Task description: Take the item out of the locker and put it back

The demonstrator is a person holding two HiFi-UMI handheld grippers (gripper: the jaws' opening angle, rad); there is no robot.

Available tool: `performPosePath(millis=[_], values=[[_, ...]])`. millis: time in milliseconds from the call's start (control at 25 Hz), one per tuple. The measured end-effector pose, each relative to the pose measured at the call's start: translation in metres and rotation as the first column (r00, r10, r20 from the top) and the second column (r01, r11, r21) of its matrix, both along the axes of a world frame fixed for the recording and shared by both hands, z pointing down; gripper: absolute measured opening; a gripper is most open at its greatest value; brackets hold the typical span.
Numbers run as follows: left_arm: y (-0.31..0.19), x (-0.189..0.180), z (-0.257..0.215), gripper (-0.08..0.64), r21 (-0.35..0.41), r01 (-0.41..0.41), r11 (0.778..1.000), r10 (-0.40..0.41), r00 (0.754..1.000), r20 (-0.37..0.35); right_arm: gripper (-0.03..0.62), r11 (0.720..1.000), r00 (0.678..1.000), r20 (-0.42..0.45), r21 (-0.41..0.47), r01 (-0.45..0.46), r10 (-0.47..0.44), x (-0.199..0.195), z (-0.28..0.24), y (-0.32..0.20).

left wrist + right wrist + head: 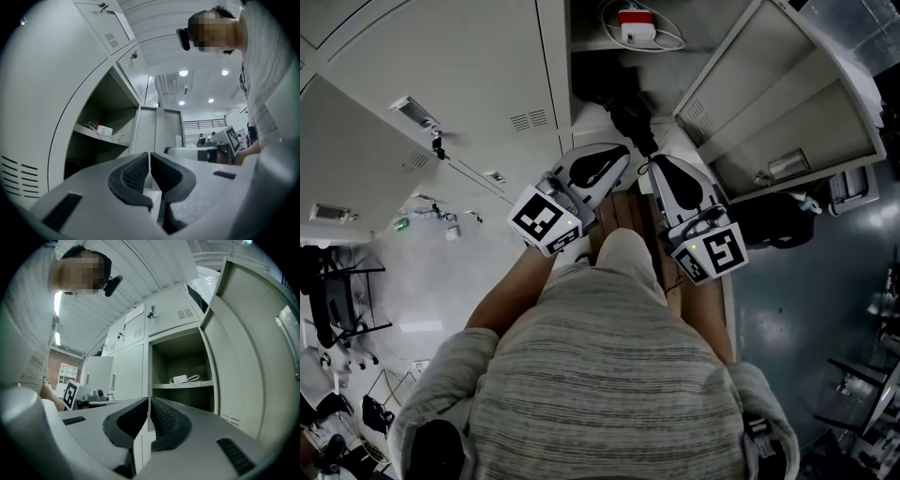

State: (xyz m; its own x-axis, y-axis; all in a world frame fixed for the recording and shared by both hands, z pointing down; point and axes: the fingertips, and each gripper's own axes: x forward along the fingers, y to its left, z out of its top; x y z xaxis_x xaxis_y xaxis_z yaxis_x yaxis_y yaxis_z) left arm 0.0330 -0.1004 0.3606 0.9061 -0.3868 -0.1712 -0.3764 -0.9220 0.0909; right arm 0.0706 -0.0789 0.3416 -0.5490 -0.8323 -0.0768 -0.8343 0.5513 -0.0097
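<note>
1. Counted: one left gripper (624, 150), one right gripper (654, 161), two marker cubes (546, 220), one on each gripper.
2. Counted: one open locker (581, 66) with one shelf (598, 44) inside, and one door (787, 103) swung out to the right. Closed lockers to the left, number not fixed.
3. Counted: one item (636, 28), a small white block with a red part, plus one white cable (670, 39) looped round it.
4. Item location: on the shelf inside the locker, lying flat, touched by neither gripper.
5. Item orientation: long axis roughly along the shelf's width in the right gripper view (180, 379). Red part toward the locker's back in the head view and at the left end in the left gripper view (104, 130). Exact heading of the ends not resolvable at this size.
6. Cable: looped out from the block toward the shelf's front edge.
7. Left gripper (149, 159): jaws together, pads meeting, nothing between them.
8. Right gripper (149, 403): jaws together, nothing between them.
9. Both grippers side by side in front of the locker opening, outside it and below shelf level, well apart from the item.
</note>
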Motion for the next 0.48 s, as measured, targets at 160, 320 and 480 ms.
performPosePath(millis=[160,320,480], values=[[0.0048,0.0013,0.0004,0.018,-0.001,-0.008,1.0,0.008,1.0,0.005,0.026,1.0,1.0,-0.021,-0.003,0.012,-0.012,-0.0037,0.0024,0.005],[0.0074,0.0023,0.0054,0.018,-0.014,-0.012,1.0,0.012,1.0,0.01,0.025,1.0,0.998,-0.057,-0.001,-0.002,0.002,-0.005,0.0058,0.0067],[0.0062,0.004,0.0092,0.018,-0.03,-0.014,0.999,0.014,1.0,0.007,0.025,1.0,0.999,-0.053,-0.004,0.002,-0.002,-0.0047,0.0067,0.0068]])
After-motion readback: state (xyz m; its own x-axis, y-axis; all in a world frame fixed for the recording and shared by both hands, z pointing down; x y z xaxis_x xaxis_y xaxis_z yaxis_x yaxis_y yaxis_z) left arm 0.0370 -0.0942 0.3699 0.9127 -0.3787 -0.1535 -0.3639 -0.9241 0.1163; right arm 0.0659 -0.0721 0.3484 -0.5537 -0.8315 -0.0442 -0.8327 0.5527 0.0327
